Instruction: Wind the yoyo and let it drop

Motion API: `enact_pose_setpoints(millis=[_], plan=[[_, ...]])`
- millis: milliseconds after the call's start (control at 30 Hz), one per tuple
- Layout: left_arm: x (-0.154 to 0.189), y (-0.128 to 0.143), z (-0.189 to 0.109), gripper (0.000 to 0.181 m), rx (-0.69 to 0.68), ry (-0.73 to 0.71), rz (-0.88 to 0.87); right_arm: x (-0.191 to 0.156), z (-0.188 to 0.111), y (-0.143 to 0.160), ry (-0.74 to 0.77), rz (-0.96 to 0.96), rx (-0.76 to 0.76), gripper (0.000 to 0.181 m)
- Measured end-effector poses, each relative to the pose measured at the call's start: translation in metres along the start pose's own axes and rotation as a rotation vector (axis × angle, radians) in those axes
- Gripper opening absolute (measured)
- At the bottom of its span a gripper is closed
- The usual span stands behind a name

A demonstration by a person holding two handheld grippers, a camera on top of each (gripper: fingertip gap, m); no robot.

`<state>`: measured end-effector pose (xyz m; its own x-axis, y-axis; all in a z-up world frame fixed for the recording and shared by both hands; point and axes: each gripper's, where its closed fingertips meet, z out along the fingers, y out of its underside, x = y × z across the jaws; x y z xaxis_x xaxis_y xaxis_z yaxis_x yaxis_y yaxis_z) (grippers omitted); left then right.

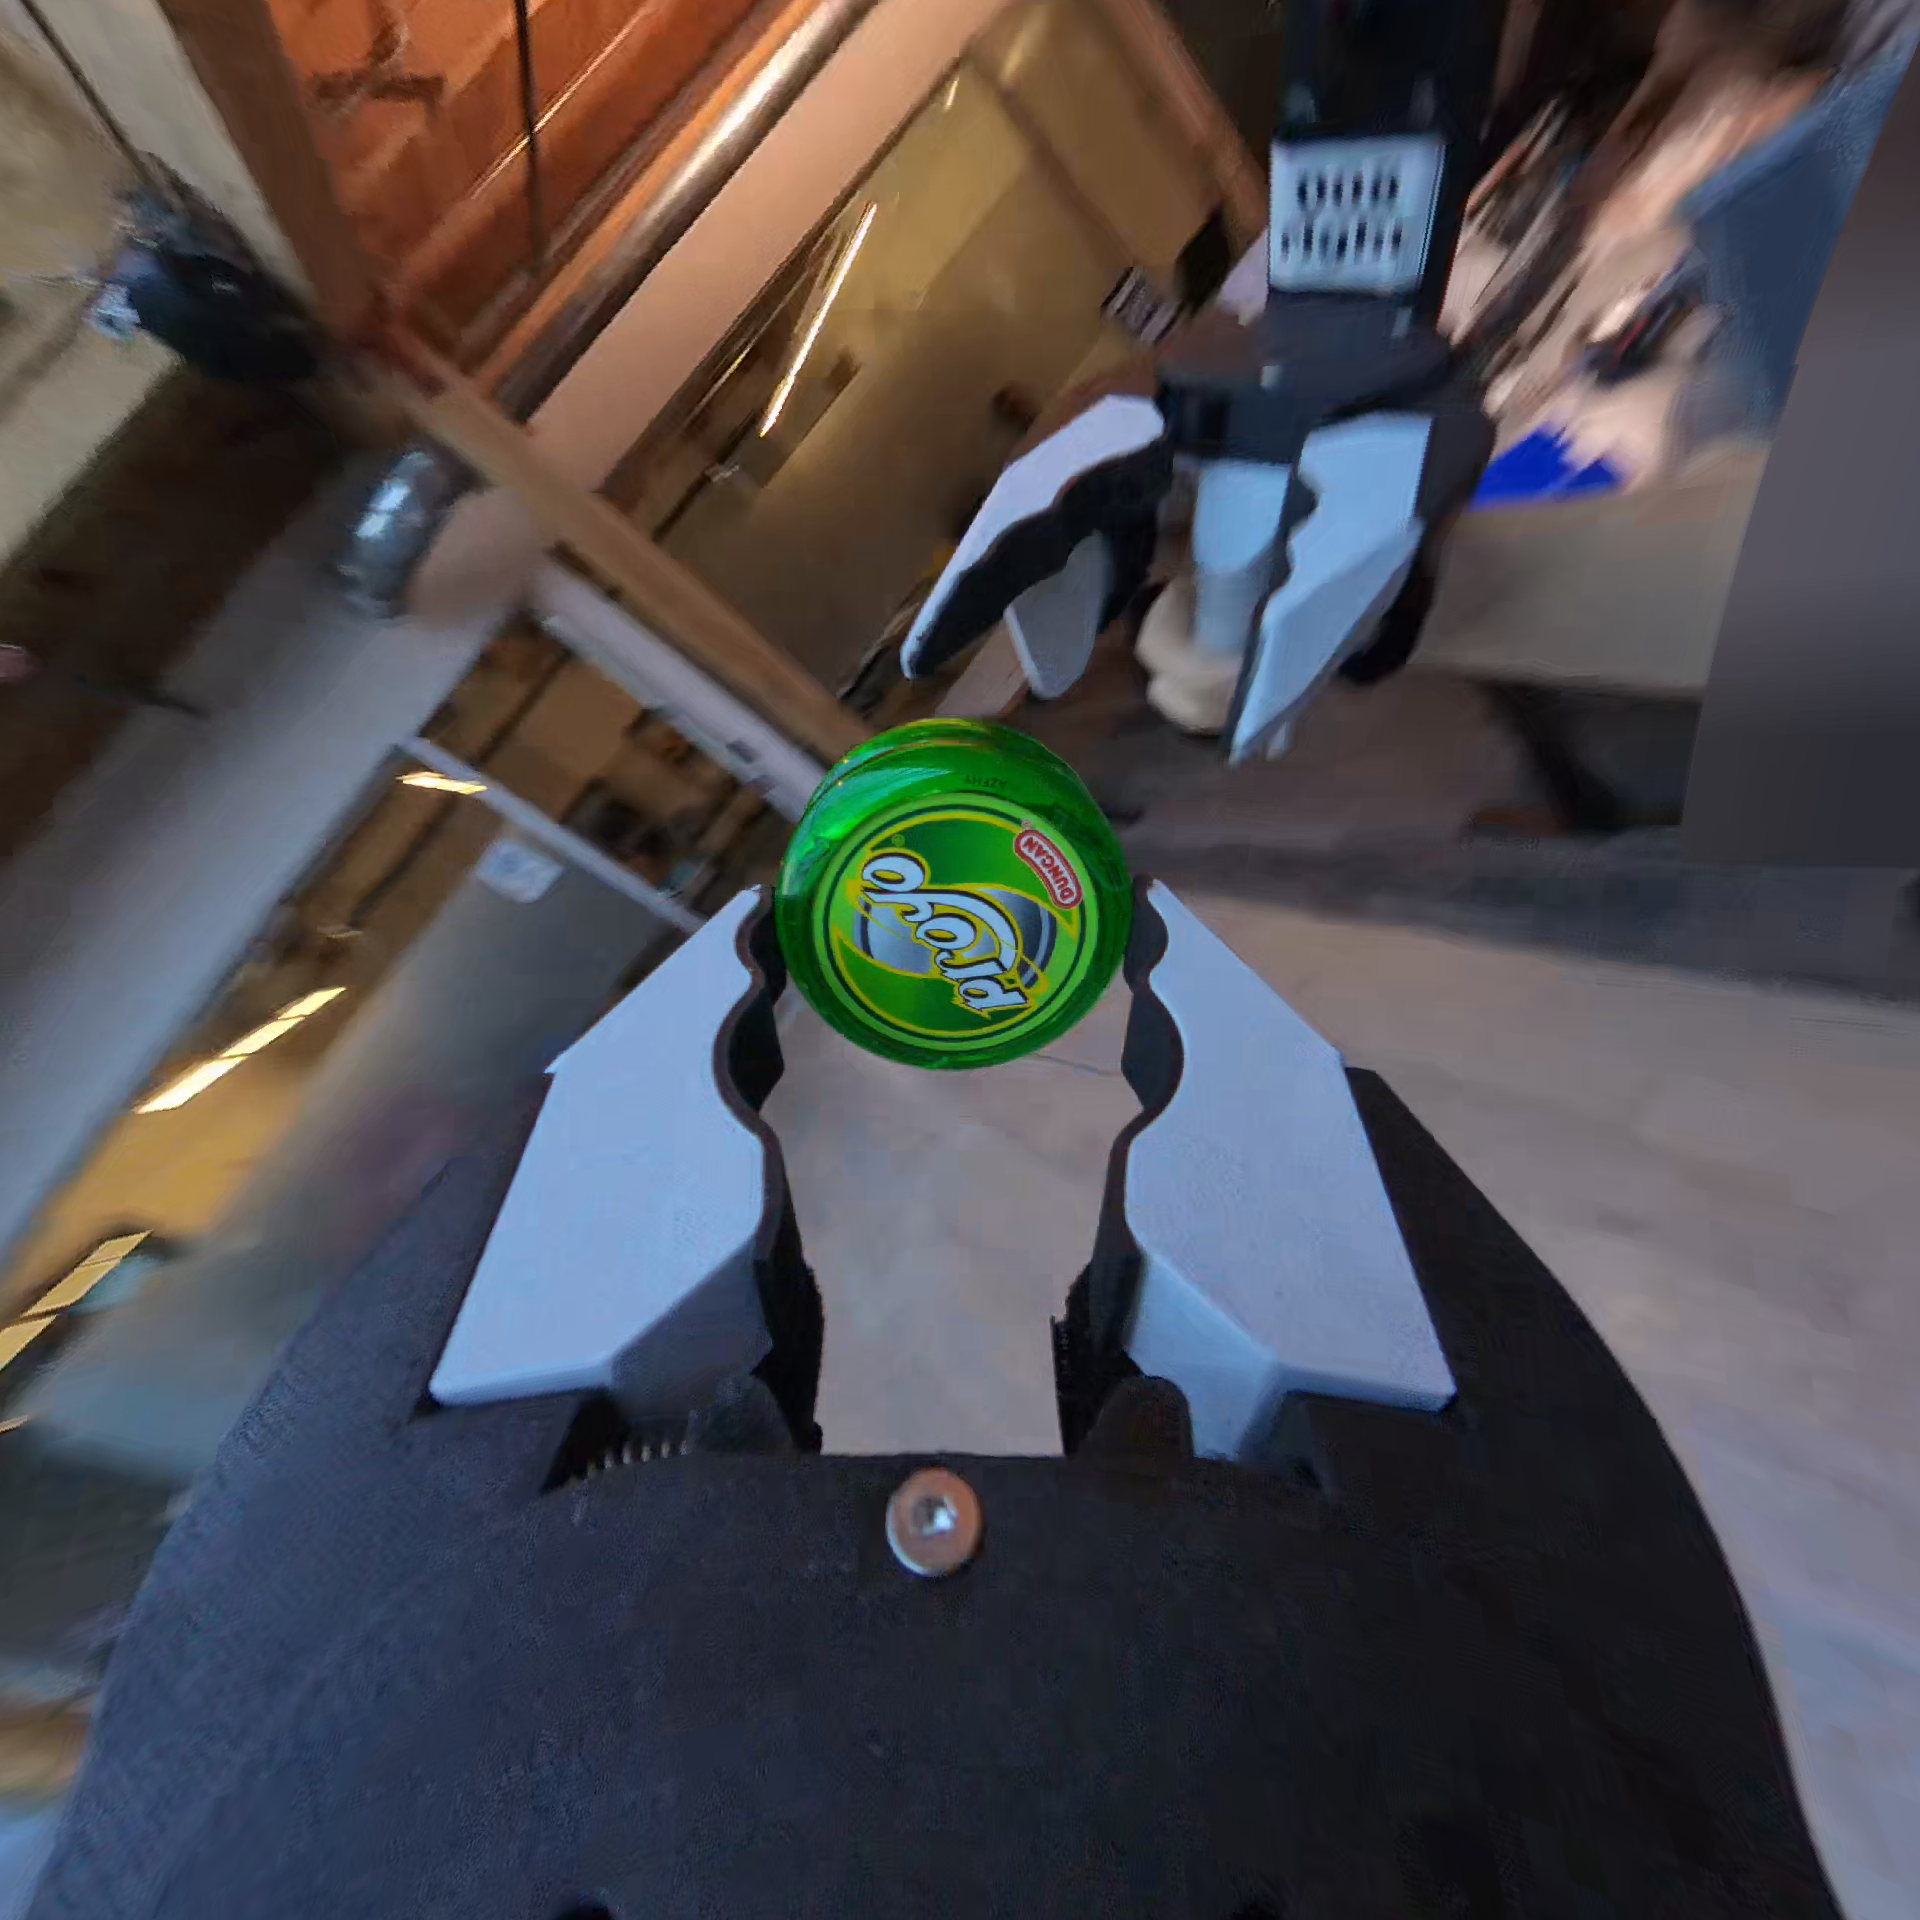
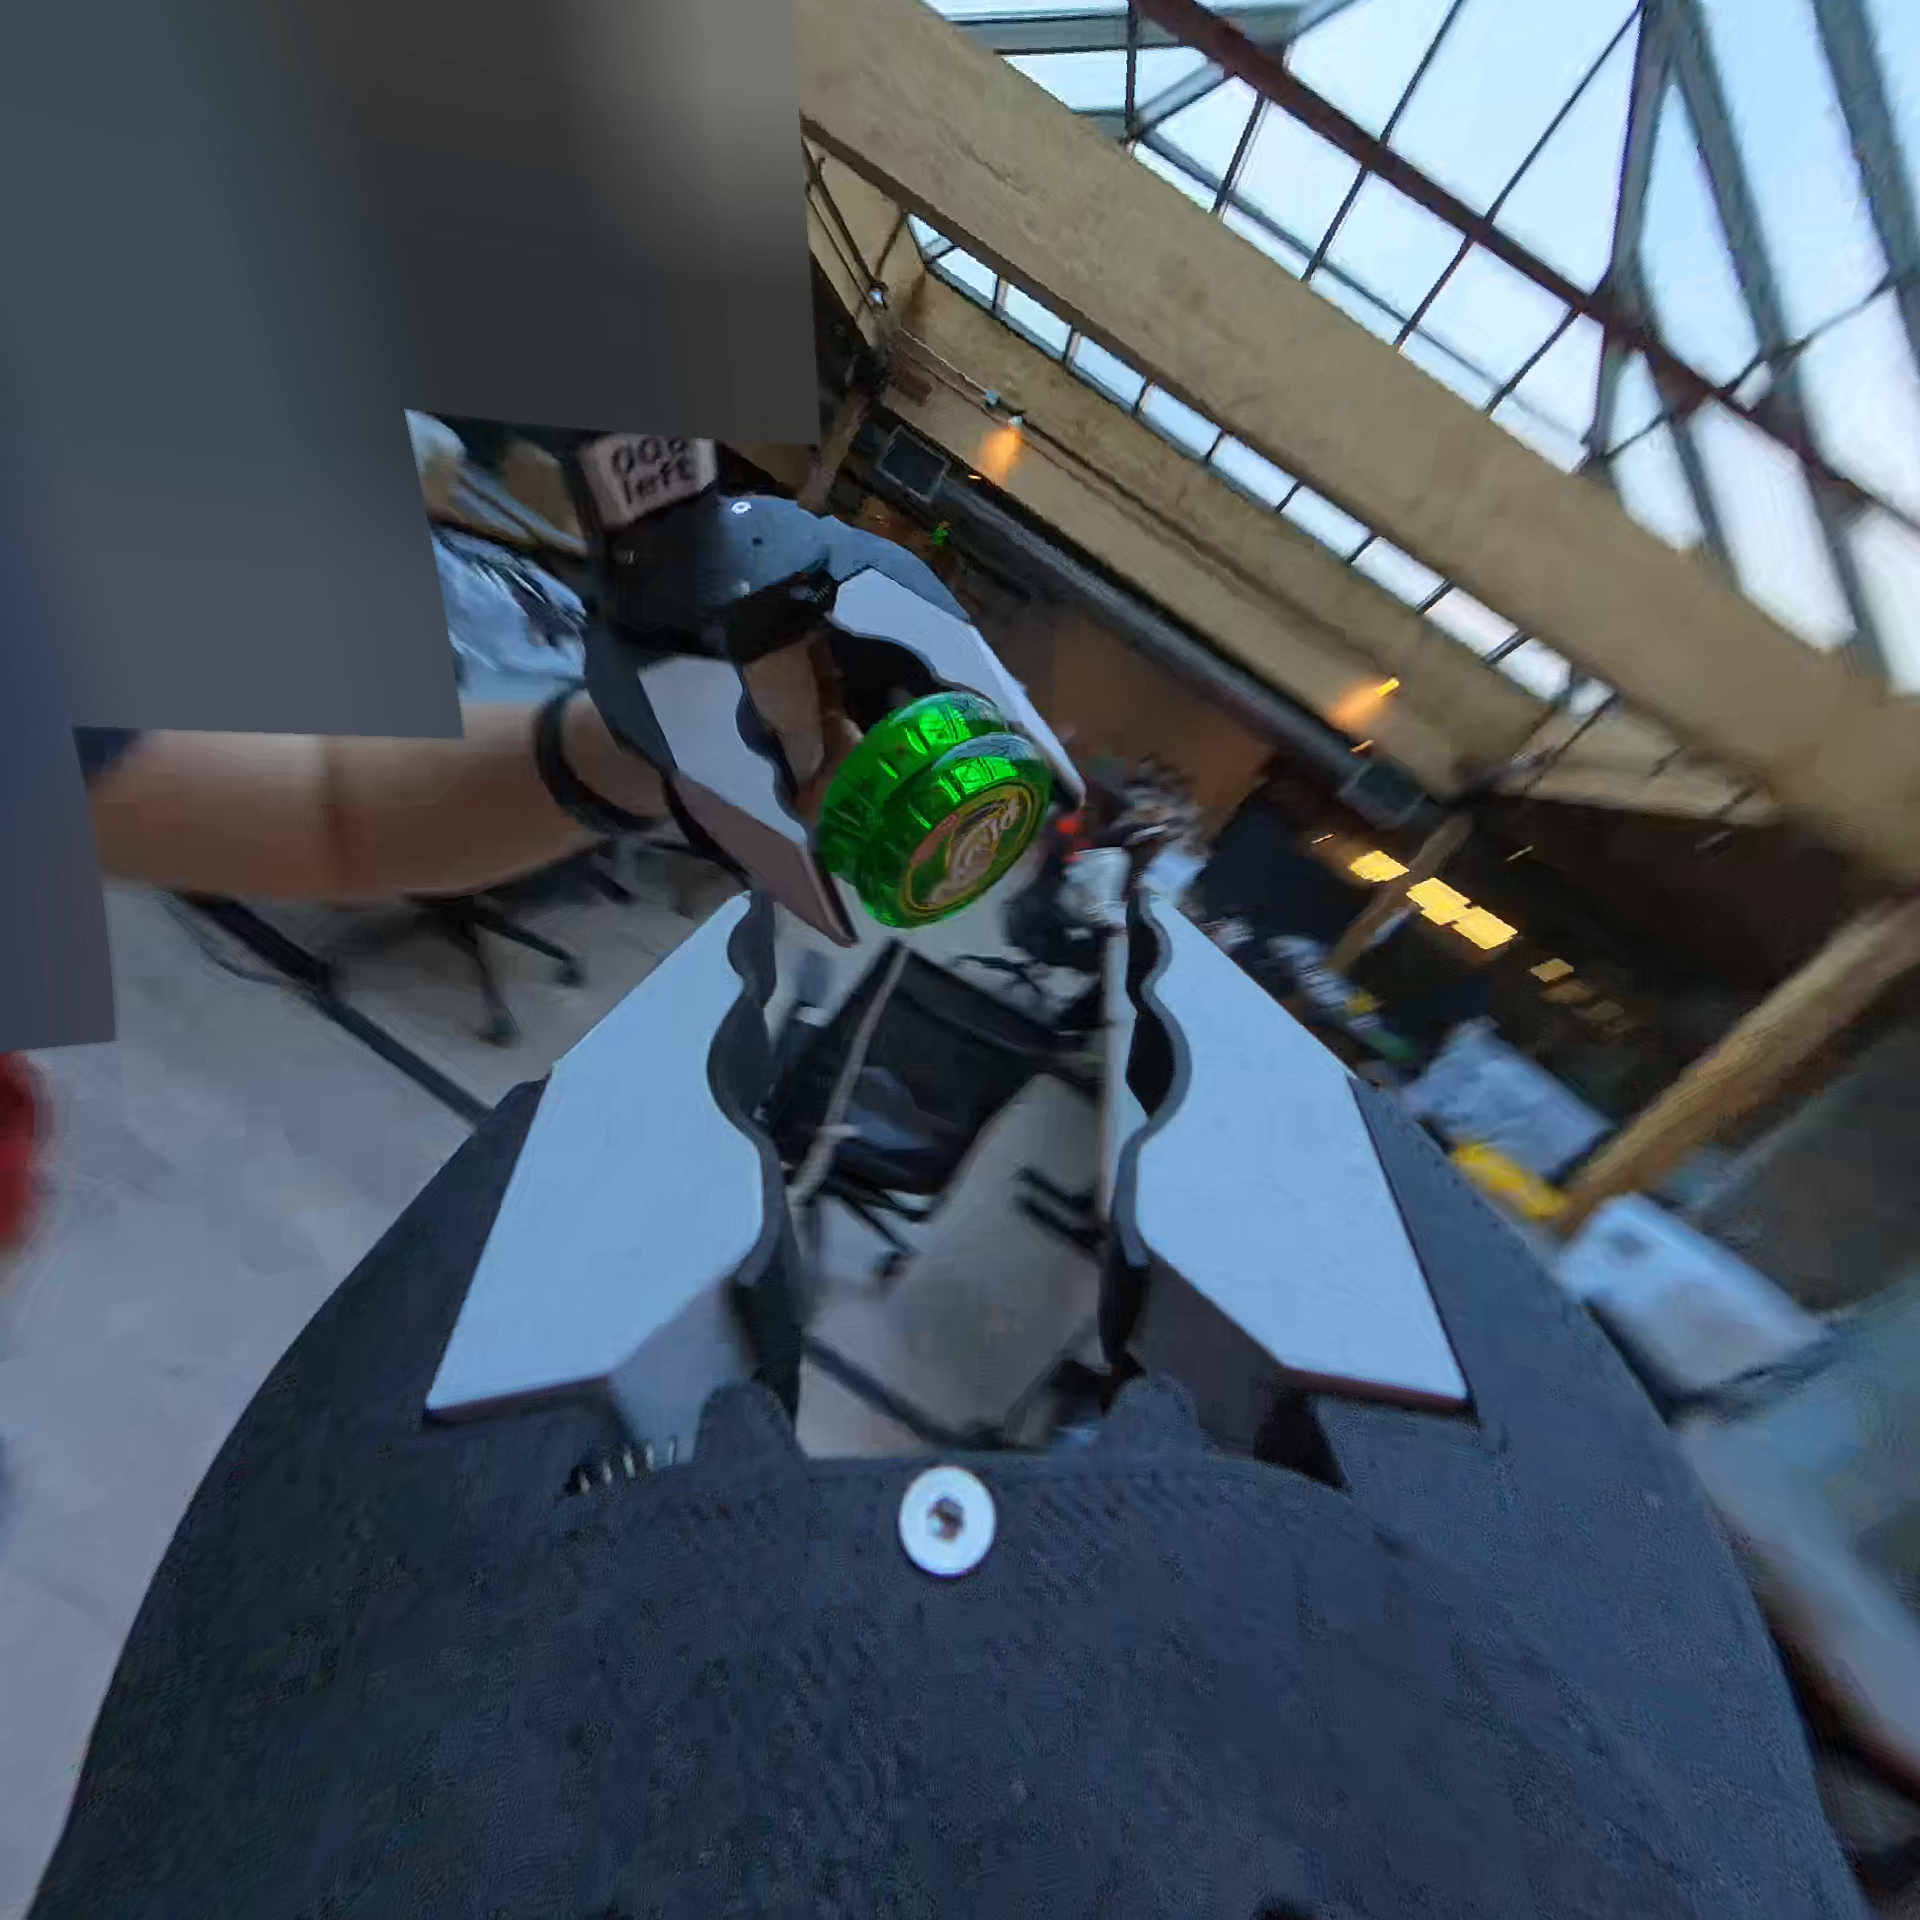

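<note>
A translucent green yoyo (image 1: 954, 896) with a yellow and silver face label is pinched at its rim between the tips of my left gripper (image 1: 954, 900), which is shut on it and holds it in the air. A thin string (image 1: 1081, 1065) trails from its lower right edge. My right gripper (image 1: 1081, 701) hangs above and to the right of the yoyo, open and empty. In the right wrist view my right gripper (image 2: 943, 904) is open just below the yoyo (image 2: 935, 810), not touching it; the left gripper (image 2: 956, 860) clamps the yoyo from the upper left.
A person's bare forearm (image 2: 312, 810) with a dark wristband reaches in from the left. A black office chair (image 2: 914, 1070) stands on the pale floor (image 2: 208, 1195) below. Wooden beams (image 2: 1247, 343) and a skylight (image 2: 1558, 156) are overhead. The backgrounds are motion-blurred.
</note>
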<state>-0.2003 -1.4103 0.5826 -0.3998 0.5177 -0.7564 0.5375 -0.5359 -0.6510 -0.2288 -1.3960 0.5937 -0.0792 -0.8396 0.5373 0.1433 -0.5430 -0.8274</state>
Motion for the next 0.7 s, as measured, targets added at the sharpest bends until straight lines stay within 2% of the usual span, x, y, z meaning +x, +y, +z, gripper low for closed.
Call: enact_pose_setpoints(millis=[33, 100, 167, 267, 367, 433, 500, 533, 567, 633, 700], plan=[[-0.005, 0.010, 0.000, 0.064, -0.105, -0.043, 0.129, 0.007, 0.002, 0.004, -0.011, 0.218, 0.004, 0.067], [-0.014, 0.029, 0.001, 0.064, -0.312, -0.098, 0.389, 0.013, 0.012, 0.015, -0.064, 0.495, -0.006, 0.076], [-0.013, 0.047, 0.004, 0.065, -0.471, -0.060, 0.596, 0.021, 0.029, 0.037, -0.066, 0.642, -0.093, 0.083], [-0.010, 0.081, 0.005, 0.065, -0.675, 0.059, 0.832, 0.014, 0.055, 0.061, -0.143, 0.774, -0.228, 0.083], [-0.009, 0.109, 0.001, 0.065, -0.827, 0.166, 0.995, 0.005, 0.070, 0.086, -0.175, 0.796, -0.383, 0.068], [-0.008, 0.118, 0.000, 0.065, -0.876, 0.207, 1.056, 0.005, 0.076, 0.102, -0.158, 0.755, -0.437, 0.053], [-0.006, 0.120, 0.002, 0.065, -0.898, 0.230, 1.086, 0.001, 0.081, 0.114, -0.164, 0.771, -0.451, 0.052], [-0.004, 0.119, 0.003, 0.065, -0.904, 0.241, 1.096, -0.002, 0.084, 0.116, -0.186, 0.787, -0.432, 0.044], [-0.002, 0.120, 0.004, 0.065, -0.916, 0.257, 1.107, -0.004, 0.085, 0.120, -0.199, 0.799, -0.426, 0.028], [-0.001, 0.123, 0.005, 0.066, -0.957, 0.262, 1.120, -0.003, 0.086, 0.123, -0.228, 0.806, -0.369, 0.028], [0.000, 0.119, 0.007, 0.065, -0.927, 0.245, 1.086, -0.002, 0.082, 0.122, -0.272, 0.856, -0.276, 0.027]])
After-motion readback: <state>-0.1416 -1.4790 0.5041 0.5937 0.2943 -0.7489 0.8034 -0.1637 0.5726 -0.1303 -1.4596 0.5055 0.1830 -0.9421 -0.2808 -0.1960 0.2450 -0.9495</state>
